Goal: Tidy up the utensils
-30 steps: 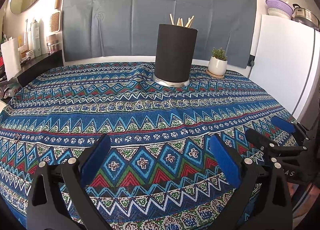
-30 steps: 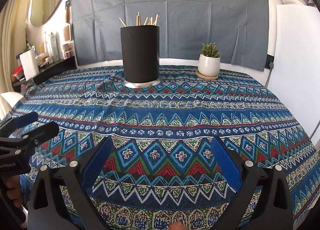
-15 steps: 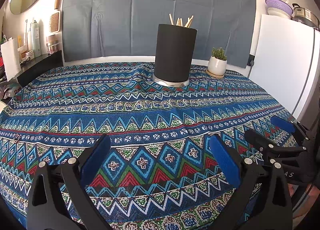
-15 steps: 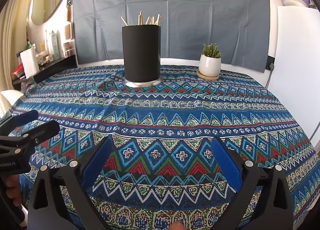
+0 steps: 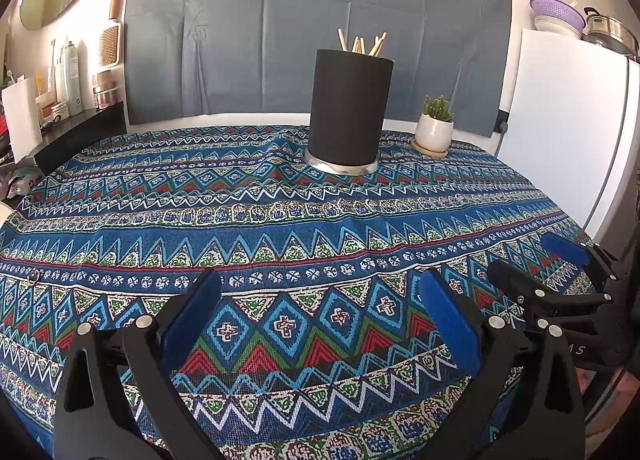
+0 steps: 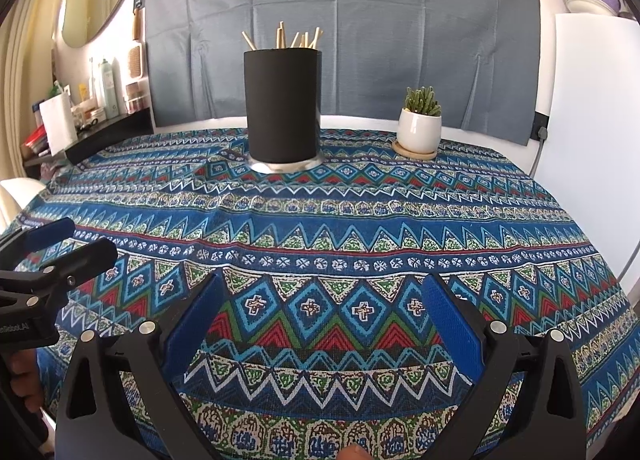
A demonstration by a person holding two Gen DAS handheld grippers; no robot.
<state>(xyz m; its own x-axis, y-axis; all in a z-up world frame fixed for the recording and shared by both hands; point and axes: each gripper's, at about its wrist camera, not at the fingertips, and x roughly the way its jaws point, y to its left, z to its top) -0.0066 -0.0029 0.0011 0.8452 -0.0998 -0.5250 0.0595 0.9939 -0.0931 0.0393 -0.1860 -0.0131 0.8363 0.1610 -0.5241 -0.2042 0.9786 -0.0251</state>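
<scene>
Apparently task end or idle: left gripper (image 5: 320,300) and right gripper (image 6: 320,300) both spread wide, empty, hovering over the near edge of the patterned tablecloth (image 5: 280,220). Wooden utensils (image 6: 288,36) stand in the black holder (image 6: 282,104) at the far side, well apart. No loose utensil visible; next likely retreat. Potted cactus (image 6: 420,124) sits beside the holder, nothing blocks.
</scene>
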